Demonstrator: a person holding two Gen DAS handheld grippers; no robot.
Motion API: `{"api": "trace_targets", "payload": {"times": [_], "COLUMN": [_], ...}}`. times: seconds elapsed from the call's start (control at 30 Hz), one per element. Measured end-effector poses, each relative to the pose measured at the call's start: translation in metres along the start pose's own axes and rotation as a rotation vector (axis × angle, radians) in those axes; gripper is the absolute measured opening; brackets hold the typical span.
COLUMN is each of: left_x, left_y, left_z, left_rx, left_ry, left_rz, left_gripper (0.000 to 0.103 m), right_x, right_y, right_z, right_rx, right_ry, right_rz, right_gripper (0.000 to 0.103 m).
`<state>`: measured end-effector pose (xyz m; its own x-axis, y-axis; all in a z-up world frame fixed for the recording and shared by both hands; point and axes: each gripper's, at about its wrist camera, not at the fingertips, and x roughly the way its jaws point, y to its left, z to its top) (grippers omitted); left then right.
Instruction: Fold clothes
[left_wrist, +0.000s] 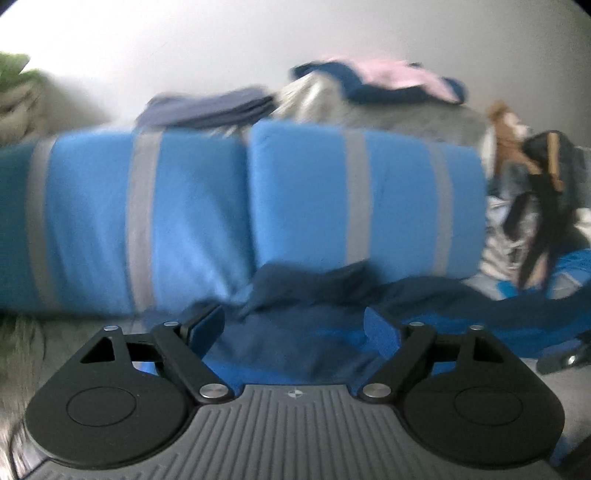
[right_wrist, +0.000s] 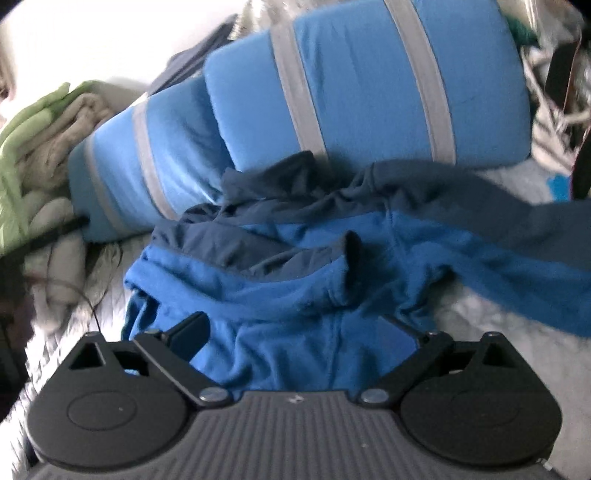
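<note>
Fabric fills the left wrist view: the left gripper (left_wrist: 294, 325) sits low with its jaws wide apart and nothing pinched, a blue garment (left_wrist: 295, 343) spread just under and between them, its navy part bunched at twelve o'clock. Beyond stand two blue pillows (left_wrist: 365, 199) with grey stripes, propped against a plain pale wall (left_wrist: 184, 44); stacked clothes (left_wrist: 210, 109) and a pink and navy heap (left_wrist: 388, 79) lie behind, likely sorted out of the way. Right wrist view: the right gripper (right_wrist: 295, 332) is likewise wide and empty, the garment (right_wrist: 295, 280) lying rumpled on a pale fleecy bedspread (right_wrist: 498, 332), one sleeve trailing toward three o'clock. Green and beige linen (right_wrist: 40, 140) is piled at nine o'clock. Both tools look poised to take hold of the cloth.
</note>
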<state>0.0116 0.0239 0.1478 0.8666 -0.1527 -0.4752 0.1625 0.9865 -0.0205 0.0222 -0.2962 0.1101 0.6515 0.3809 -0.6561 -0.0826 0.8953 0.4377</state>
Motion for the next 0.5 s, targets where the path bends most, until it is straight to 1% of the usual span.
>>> {"api": "trace_targets", "payload": {"times": [0.07,0.13,0.2,0.23,0.3,0.37,0.4,0.43,0.5], "left_x": [0.012,0.023,0.029,0.03,0.034,0.031,0.031,0.033,0.035], "left_y": [0.011,0.022,0.032,0.036,0.043,0.051,0.053,0.055,0.059], "left_z": [-0.019,-0.039,-0.055,-0.061,-0.063,-0.063,-0.063,-0.063,-0.063], "left_rx": [-0.049,-0.092,-0.108,-0.105,-0.073,-0.059,-0.059,-0.064,-0.077], "left_ry": [0.015,0.022,0.023,0.024,0.051,0.021,0.021,0.037,0.043], "left_rz": [0.023,0.04,0.072,0.096,0.14,0.174,0.191,0.209,0.221], "left_gripper": [0.083,0.083,0.083,0.083,0.083,0.083,0.083,0.083,0.083], "right_x": [0.022,0.044,0.065,0.075,0.091,0.102,0.105,0.108,0.114], "right_y": [-0.005,-0.014,-0.026,-0.03,-0.036,-0.041,-0.044,-0.046,-0.052], "right_z": [0.001,0.002,0.003,0.003,0.005,0.006,0.005,0.004,0.002], "right_rx": [0.079,0.176,0.283,0.304,0.328,0.359,0.386,0.414,0.469], "right_ry": [0.024,0.047,0.068,0.077,0.088,0.088,0.085,0.082,0.076], "right_rz": [0.038,0.075,0.093,0.076,0.042,0.027,0.026,0.024,0.022], "right_gripper": [0.095,0.091,0.082,0.08,0.075,0.076,0.075,0.075,0.075]}}
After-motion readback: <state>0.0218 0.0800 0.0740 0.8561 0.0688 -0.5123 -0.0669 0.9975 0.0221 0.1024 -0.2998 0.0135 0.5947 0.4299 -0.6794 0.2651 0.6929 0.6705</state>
